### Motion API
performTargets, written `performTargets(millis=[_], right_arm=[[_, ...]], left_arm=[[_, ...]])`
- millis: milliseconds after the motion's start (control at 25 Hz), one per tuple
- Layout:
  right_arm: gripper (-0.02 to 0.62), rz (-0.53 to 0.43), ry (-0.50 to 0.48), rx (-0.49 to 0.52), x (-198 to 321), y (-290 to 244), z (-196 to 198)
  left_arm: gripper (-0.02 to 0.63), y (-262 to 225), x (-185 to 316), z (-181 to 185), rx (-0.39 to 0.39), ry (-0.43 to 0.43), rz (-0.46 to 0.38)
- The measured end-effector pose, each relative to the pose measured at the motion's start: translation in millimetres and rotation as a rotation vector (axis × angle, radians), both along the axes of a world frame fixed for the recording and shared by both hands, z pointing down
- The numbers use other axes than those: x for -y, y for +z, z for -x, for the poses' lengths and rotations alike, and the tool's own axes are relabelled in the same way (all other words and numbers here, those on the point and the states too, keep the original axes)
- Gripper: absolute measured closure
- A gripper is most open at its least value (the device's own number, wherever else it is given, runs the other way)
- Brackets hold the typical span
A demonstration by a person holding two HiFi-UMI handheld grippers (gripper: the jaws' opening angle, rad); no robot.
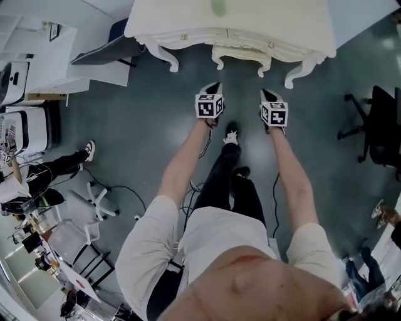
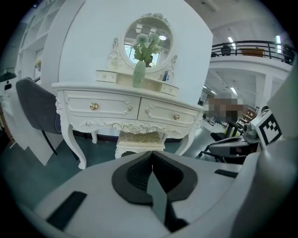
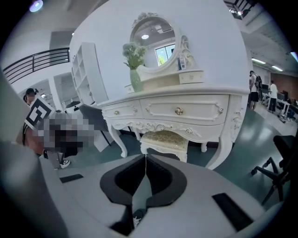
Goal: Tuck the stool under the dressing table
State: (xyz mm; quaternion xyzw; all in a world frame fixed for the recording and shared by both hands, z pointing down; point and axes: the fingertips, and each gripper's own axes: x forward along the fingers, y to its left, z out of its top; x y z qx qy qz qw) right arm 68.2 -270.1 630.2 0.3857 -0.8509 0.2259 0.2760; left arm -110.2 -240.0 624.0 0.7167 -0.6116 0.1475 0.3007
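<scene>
Grey-green floor (image 1: 156,125) | stool (image 1: 241,54) sits under white dressing table (image 1: 250,25) front edge (between its legs) | left gripper (image 2: 152,155) jaws together, empty | right gripper (image 3: 145,158) jaws together, empty

Seen from the head view, the dressing table (image 1: 232,19) hides most of the stool (image 1: 241,55); only its front rail and front legs show past the table's front edge. The table's back is cut off by the top edge, where the vase (image 1: 218,6) is a green blur. In the gripper views, the left gripper (image 2: 152,153) and right gripper (image 3: 145,158) cover the stool's feet.
</scene>
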Motion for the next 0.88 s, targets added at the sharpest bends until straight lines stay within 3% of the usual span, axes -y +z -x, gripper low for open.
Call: performTargets(millis=[280,680,760,880], right_arm=[[0.551,-0.032,-0.038,0.056,-80.8,-62.2,-18.6],[0.551,-0.055,-0.037,0.106,-170.8,-140.6,-22.3],[0.551,-0.053,-0.032,0.111,-187.0,-150.7,-20.9],[0.551,-0.049,-0.026,0.117,-213.3,-167.3,-17.9]], left_arm=[[0.591,-62.9,-77.1,-27.1,0.041,0.015,-0.053],[0.591,-149.4,-171.1,-29.4,0.051,-0.054,-0.102],[0.591,-159.9,-188.5,-32.2,0.024,-0.062,-0.089],[0.591,-172.6,-213.6,-39.9,-0.089,-0.056,-0.053]])
